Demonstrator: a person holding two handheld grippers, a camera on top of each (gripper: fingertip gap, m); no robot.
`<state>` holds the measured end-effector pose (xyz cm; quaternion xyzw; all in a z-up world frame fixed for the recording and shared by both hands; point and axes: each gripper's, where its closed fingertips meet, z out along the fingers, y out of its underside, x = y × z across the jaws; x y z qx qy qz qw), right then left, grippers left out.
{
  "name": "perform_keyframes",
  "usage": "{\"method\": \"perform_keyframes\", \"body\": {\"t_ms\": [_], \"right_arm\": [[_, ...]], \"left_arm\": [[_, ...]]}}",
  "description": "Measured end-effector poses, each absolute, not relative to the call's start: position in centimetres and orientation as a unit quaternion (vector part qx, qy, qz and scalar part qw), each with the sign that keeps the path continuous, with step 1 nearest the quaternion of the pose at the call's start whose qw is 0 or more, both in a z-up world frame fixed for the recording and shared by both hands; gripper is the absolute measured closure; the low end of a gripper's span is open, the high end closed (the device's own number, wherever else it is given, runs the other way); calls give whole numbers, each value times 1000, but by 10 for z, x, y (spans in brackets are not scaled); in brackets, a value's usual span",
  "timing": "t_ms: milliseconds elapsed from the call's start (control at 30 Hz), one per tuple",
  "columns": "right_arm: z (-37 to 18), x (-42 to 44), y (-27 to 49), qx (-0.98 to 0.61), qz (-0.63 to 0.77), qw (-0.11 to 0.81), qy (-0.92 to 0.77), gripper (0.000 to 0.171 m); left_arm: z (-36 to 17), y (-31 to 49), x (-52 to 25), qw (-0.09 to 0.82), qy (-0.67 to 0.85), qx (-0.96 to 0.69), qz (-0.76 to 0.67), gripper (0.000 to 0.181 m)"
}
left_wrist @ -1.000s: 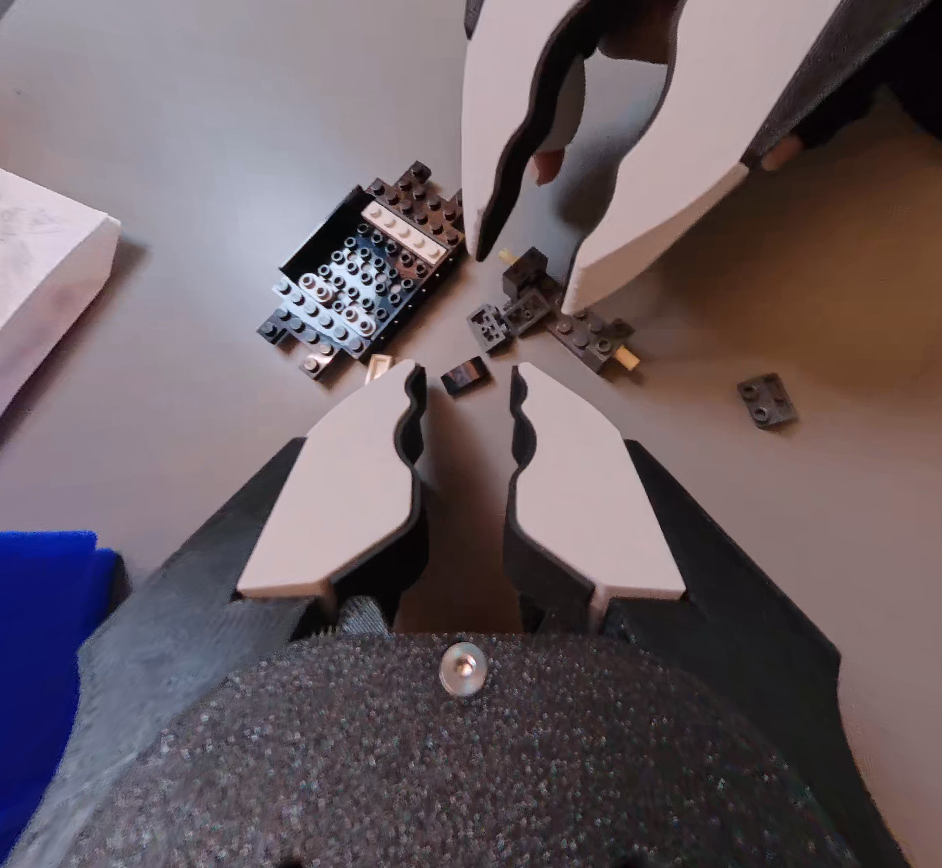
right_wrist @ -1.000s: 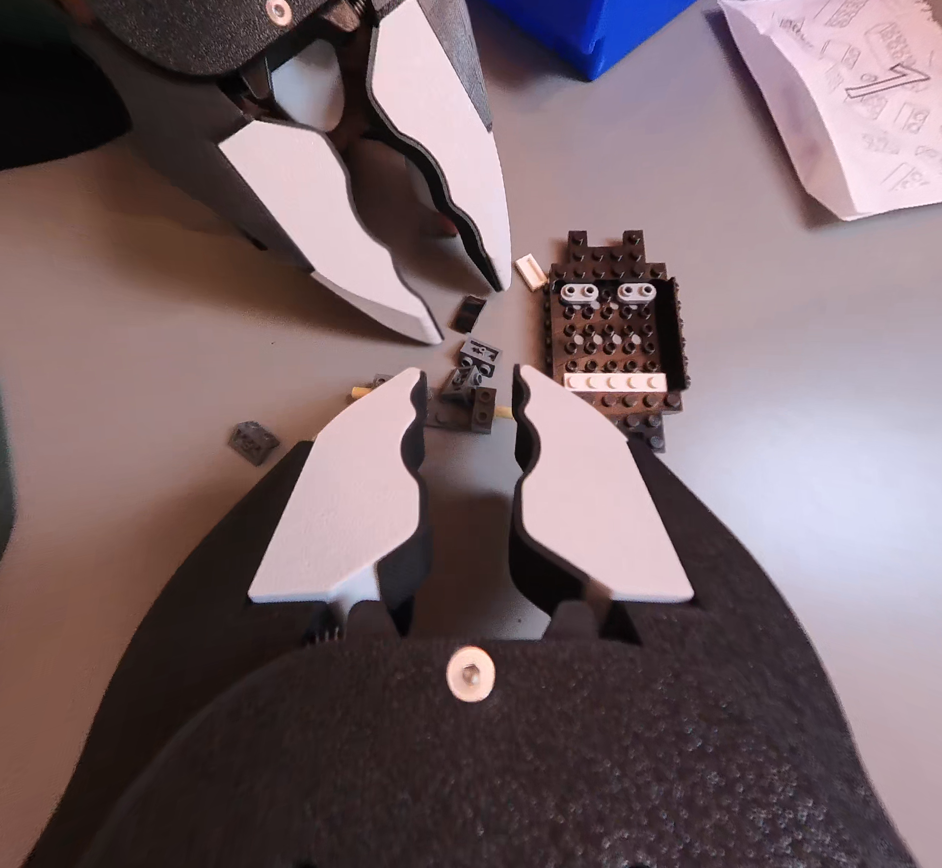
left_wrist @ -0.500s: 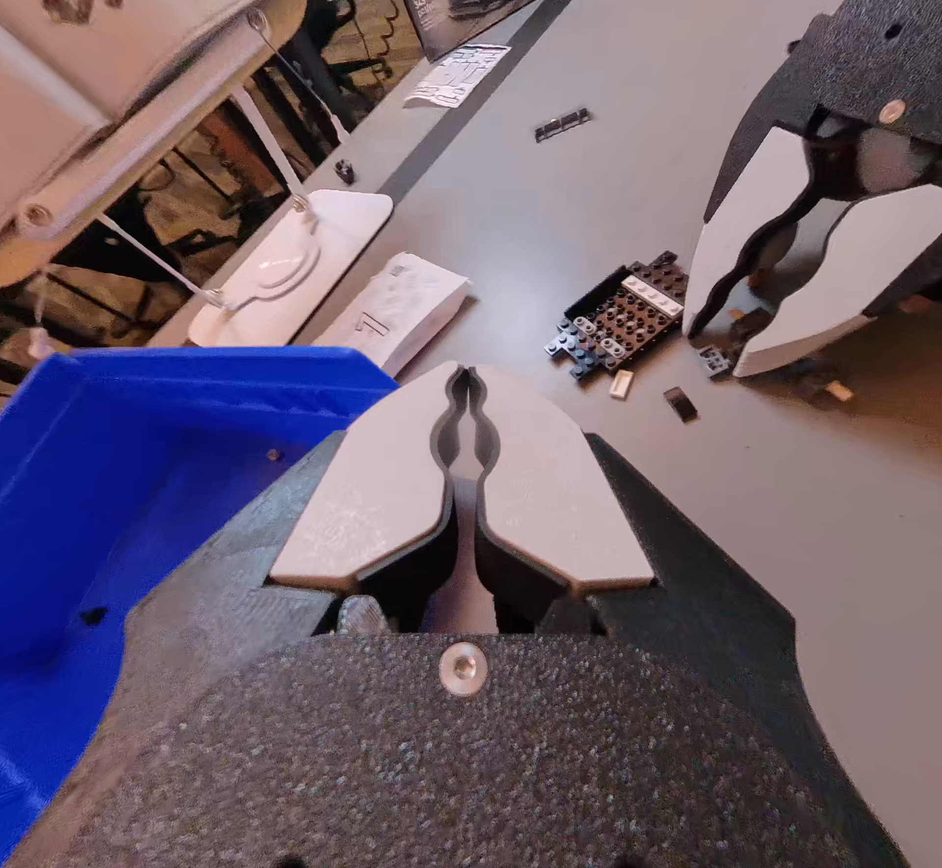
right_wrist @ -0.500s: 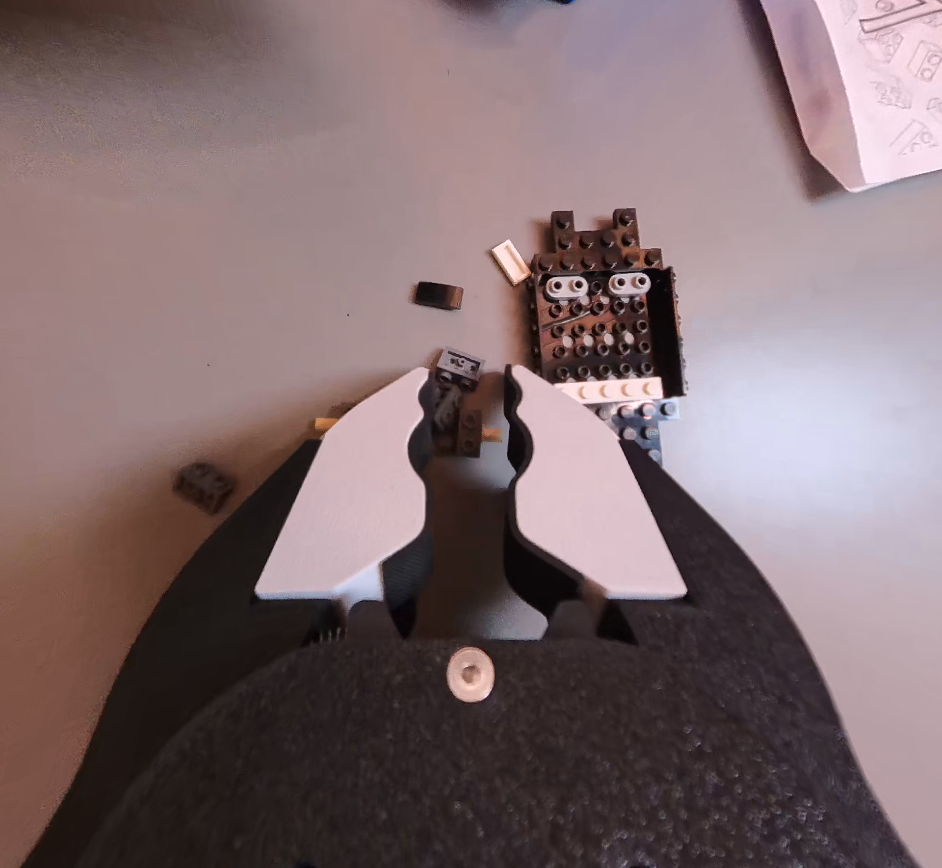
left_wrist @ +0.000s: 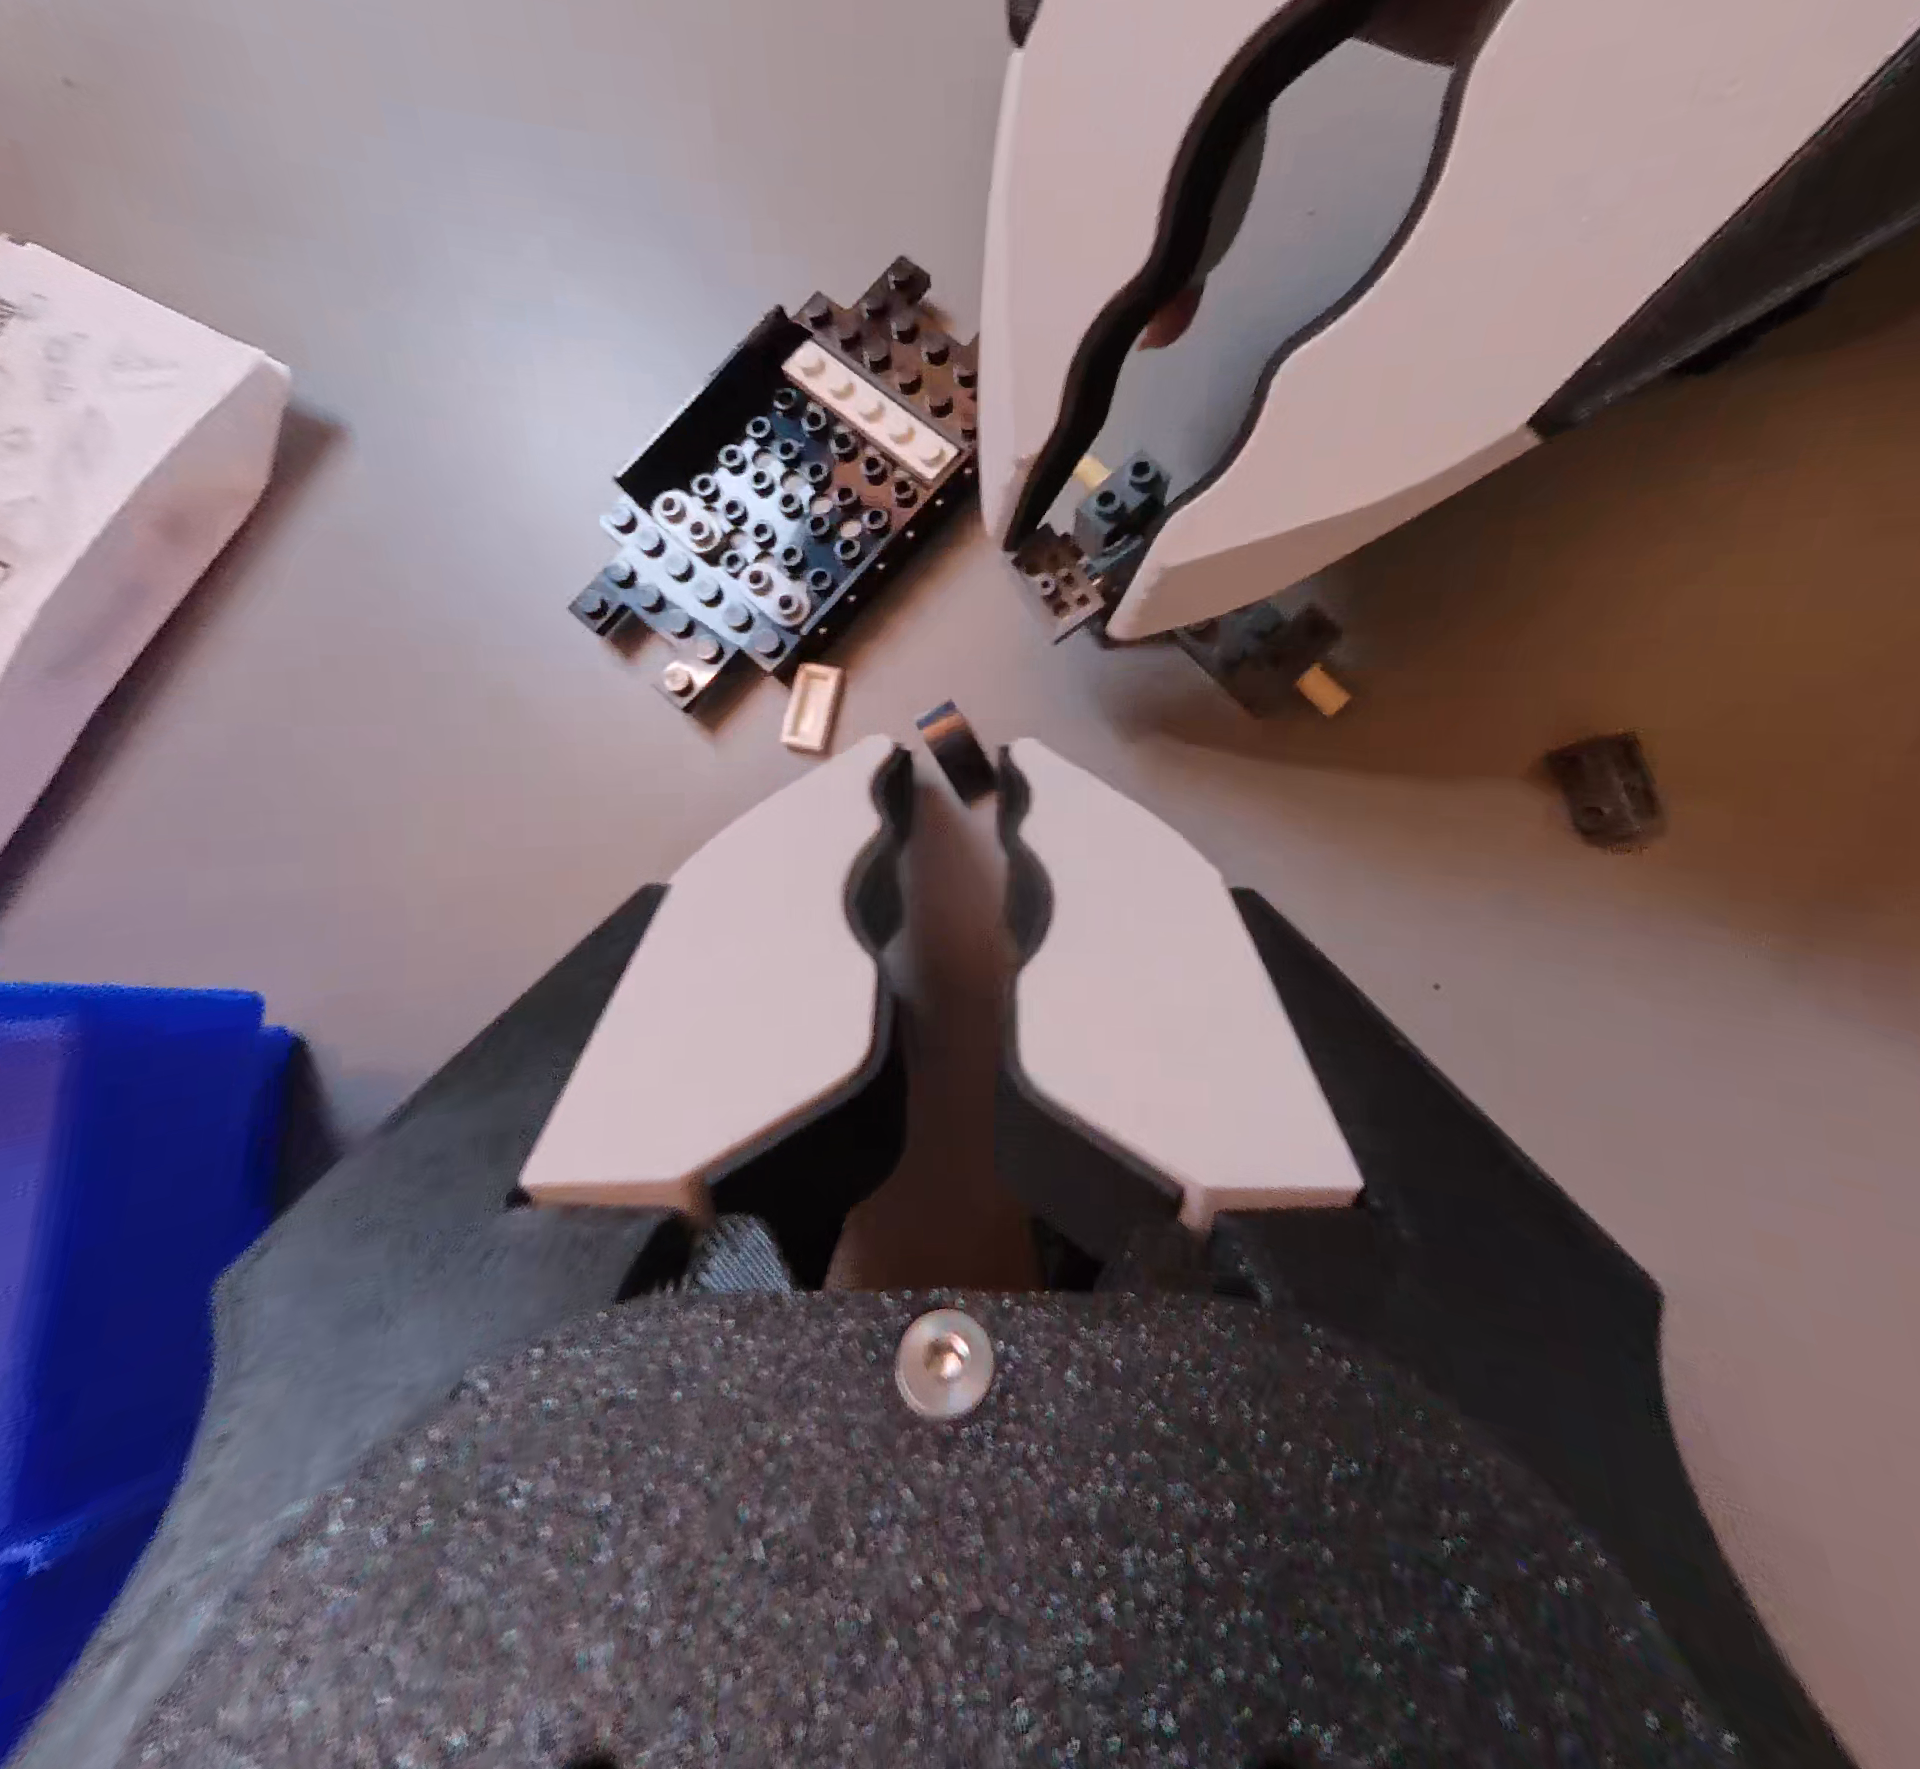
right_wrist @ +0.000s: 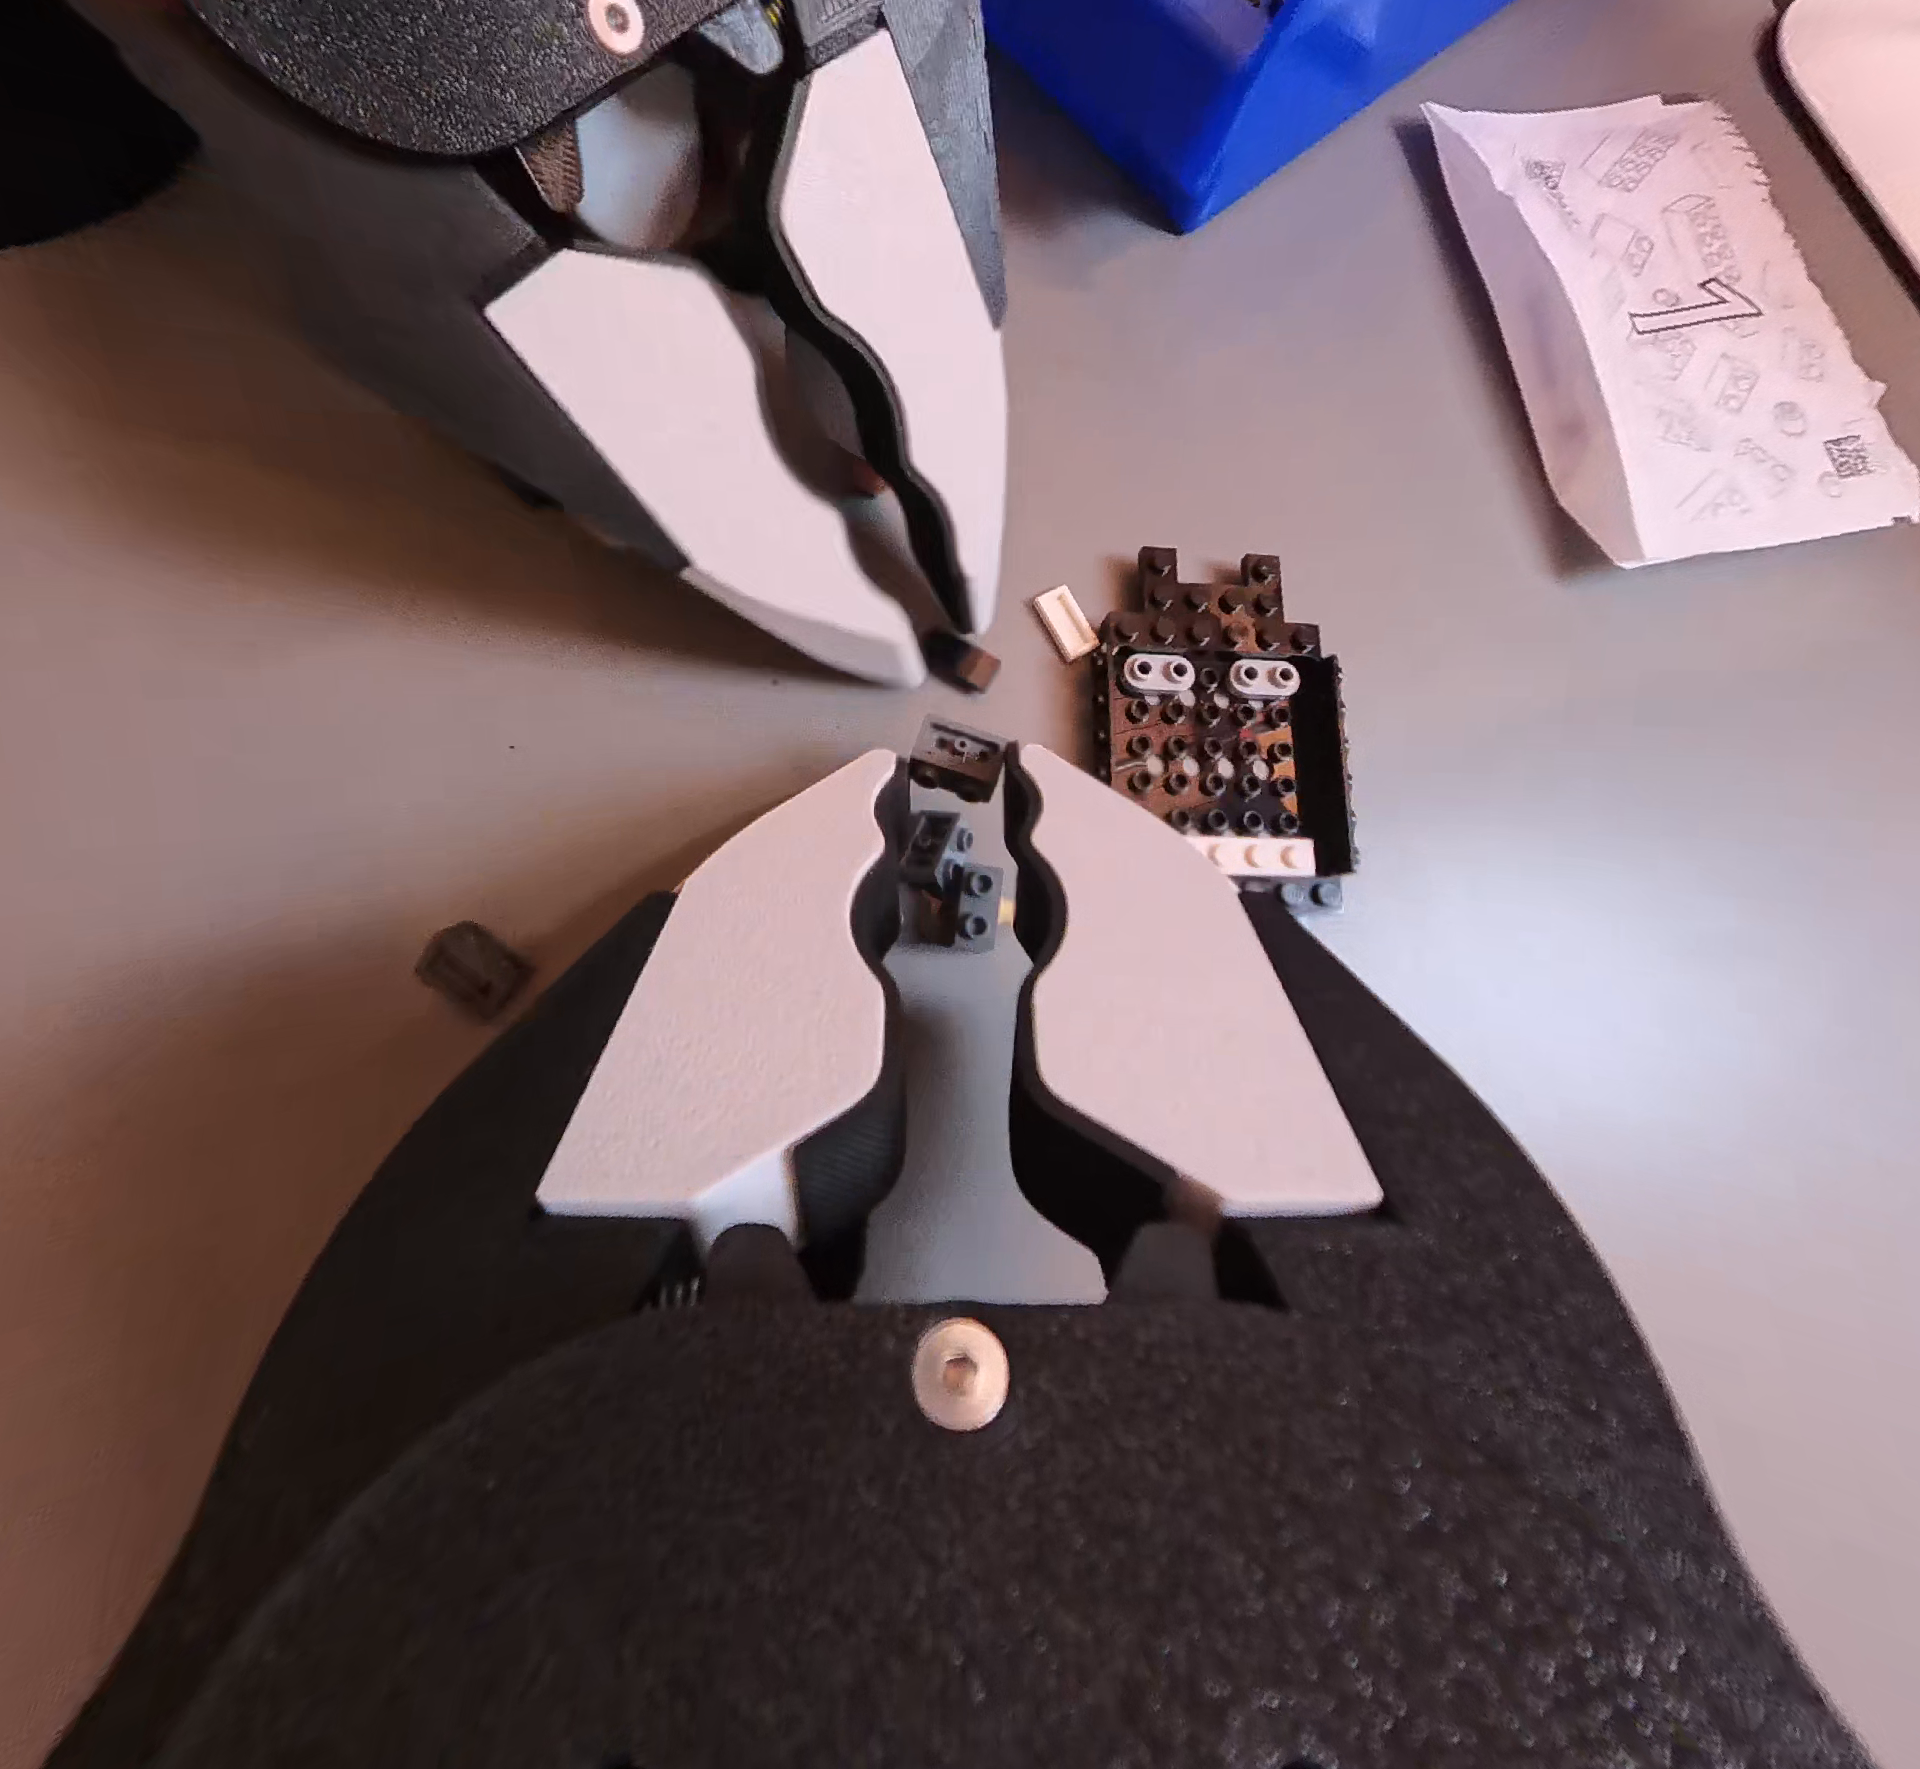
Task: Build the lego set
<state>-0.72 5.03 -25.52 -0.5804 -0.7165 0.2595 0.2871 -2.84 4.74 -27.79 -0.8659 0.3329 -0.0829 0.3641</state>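
My left gripper (left_wrist: 951, 753) is closed to a narrow gap on a small black sloped piece (left_wrist: 956, 751) at its fingertips, low over the grey table. It also shows in the right wrist view (right_wrist: 940, 654), with the black piece (right_wrist: 961, 661) at its tip. My right gripper (right_wrist: 958, 763) faces it and pinches a dark grey brick (right_wrist: 956, 763) at its tips. More grey bricks (right_wrist: 951, 872) lie between its fingers. It also shows in the left wrist view (left_wrist: 1070, 587). A black studded chassis (left_wrist: 790, 514) lies beside both grippers.
A small white tile (left_wrist: 814, 703) lies by the chassis (right_wrist: 1216, 753). A grey brick with a tan axle (left_wrist: 1268, 659) and a loose grey piece (left_wrist: 1605, 789) lie nearby. A blue parts bin (right_wrist: 1247, 57) and a white paper bag (right_wrist: 1683, 348) sit farther off. My two grippers' fingertips are within a few centimetres of each other.
My left gripper swung away toward the blue bin and shut, then came back down around the black piece. My right gripper narrowed onto the grey brick.
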Motion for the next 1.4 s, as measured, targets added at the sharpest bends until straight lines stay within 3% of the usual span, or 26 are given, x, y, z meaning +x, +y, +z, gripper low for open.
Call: {"method": "perform_keyframes", "body": {"t_ms": [133,300,367,400,467,533,667,767,1033,1200,1400], "right_arm": [[-253,-5,53,-582,268,295,-709,154],[-242,-4,59,-584,289,315,-691,154],[-239,-5,60,-586,298,316,-684,154],[-239,-5,60,-587,301,315,-682,154],[-240,-6,60,-587,303,314,-682,154],[-240,-7,60,-584,302,318,-683,154],[-228,-11,57,-571,330,339,-671,154],[-213,-15,50,-544,375,360,-658,154],[-174,-16,28,-564,631,192,-496,154],[-165,-15,18,-549,681,135,-466,155],[-158,-13,17,-533,706,118,-450,153]], "left_arm": [[-275,47,-35,371,356,-856,-53,173],[-192,69,-98,531,244,-810,47,173],[-172,73,-146,555,164,-807,117,173],[-177,74,-163,538,137,-822,126,170],[-200,74,-176,488,108,-862,88,140],[-213,72,-178,467,105,-875,71,128],[-202,72,-154,498,177,-846,77,133],[-205,61,-102,504,263,-823,-15,141],[-170,30,-9,613,435,-659,18,150],[-167,30,-2,617,442,-650,37,167],[-159,27,-7,626,450,-635,46,169]]}}
